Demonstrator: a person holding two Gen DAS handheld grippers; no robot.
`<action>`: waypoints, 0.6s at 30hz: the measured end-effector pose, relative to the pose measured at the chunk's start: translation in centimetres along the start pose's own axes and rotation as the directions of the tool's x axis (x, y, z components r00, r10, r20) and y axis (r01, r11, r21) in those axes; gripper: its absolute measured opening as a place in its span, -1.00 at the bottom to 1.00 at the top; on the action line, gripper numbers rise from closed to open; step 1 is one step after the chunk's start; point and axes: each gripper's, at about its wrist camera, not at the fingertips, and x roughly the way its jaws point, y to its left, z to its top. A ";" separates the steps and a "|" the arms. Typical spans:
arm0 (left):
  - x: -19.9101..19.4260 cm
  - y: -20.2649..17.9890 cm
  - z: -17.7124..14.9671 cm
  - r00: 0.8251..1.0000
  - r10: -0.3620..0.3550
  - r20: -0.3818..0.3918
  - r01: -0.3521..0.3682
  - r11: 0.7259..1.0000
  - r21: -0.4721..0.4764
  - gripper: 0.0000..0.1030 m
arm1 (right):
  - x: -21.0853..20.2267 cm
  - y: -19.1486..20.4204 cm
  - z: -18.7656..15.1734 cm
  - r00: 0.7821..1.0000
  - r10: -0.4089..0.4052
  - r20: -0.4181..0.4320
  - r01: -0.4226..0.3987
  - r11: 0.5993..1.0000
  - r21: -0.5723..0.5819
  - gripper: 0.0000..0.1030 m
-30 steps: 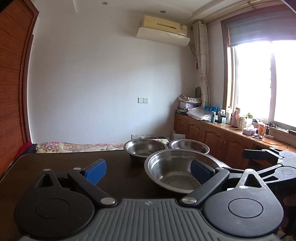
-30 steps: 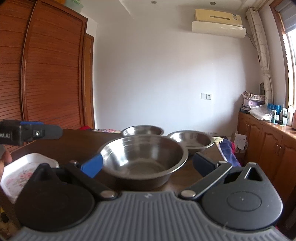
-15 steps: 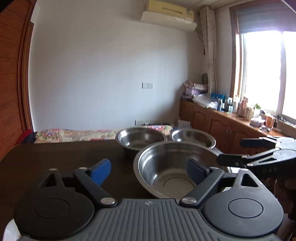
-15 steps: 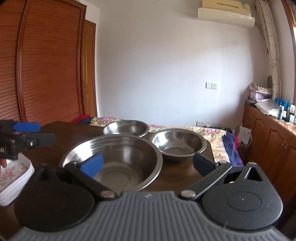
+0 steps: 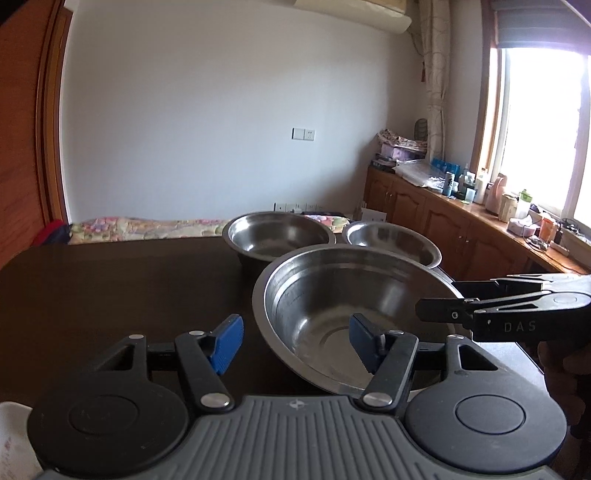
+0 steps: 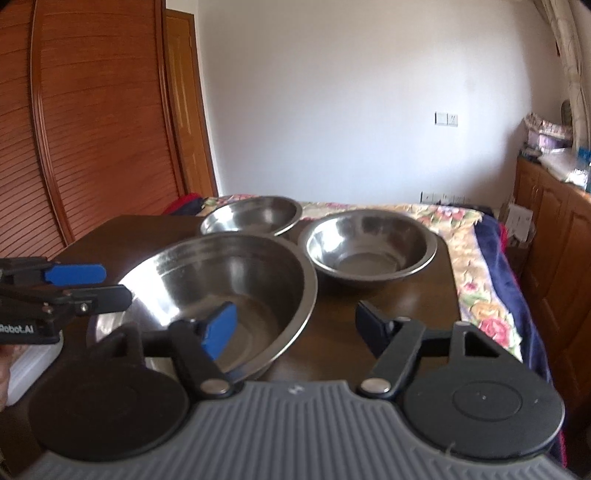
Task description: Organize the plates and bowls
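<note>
The big bowl (image 5: 354, 314) sits on the dark counter (image 5: 110, 295), and the left claw (image 5: 291, 339) and the right claw (image 6: 295, 325) are both spread wide with nothing held, one finger of each over its rim. It looks shiny, hard, light and slippery, so pinch the thin rim. Two smaller bowls (image 6: 365, 247) stand just behind it.

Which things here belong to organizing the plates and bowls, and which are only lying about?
For the job:
large steel bowl
two smaller steel bowls
white floral plate

Lying about:
bottles and jars on the cabinet
floral bedspread
air conditioner
</note>
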 end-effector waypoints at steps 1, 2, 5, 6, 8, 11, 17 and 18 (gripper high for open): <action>0.2 0.0 0.0 1.000 -0.004 -0.007 0.004 1.000 0.000 0.73 | 0.0 0.0 0.0 1.000 0.006 -0.006 -0.006 1.000 0.002 0.30; 0.3 0.0 0.0 1.000 -0.007 -0.012 0.007 1.000 -0.003 0.73 | 0.0 0.0 0.0 1.000 0.010 -0.010 -0.010 1.000 0.005 0.27; 0.5 0.0 0.1 0.999 -0.032 -0.024 0.031 0.999 -0.017 0.68 | 0.1 0.1 0.0 1.000 0.021 -0.022 -0.021 1.000 0.009 0.21; 0.6 0.0 0.2 0.999 -0.032 -0.025 0.031 0.999 -0.020 0.68 | 0.2 0.1 0.0 0.999 0.024 -0.027 -0.024 1.000 0.012 0.20; 0.7 0.0 0.1 0.999 -0.033 -0.029 0.033 0.999 -0.021 0.62 | 0.3 0.0 0.0 0.999 0.029 -0.035 -0.029 0.999 0.020 0.17; 0.9 0.2 0.1 0.998 -0.042 -0.036 0.041 0.999 -0.033 0.61 | 0.5 0.0 -0.1 0.998 0.045 -0.045 -0.044 0.998 0.035 0.14; 1.6 0.4 0.0 0.997 -0.052 -0.053 0.049 0.998 -0.046 0.55 | 0.6 0.3 -0.2 0.998 0.039 -0.051 -0.037 0.999 0.037 0.12; 1.6 0.4 0.0 0.997 -0.055 -0.055 0.052 0.997 -0.050 0.51 | 0.6 0.3 -0.2 0.998 0.040 -0.052 -0.038 0.998 0.040 0.09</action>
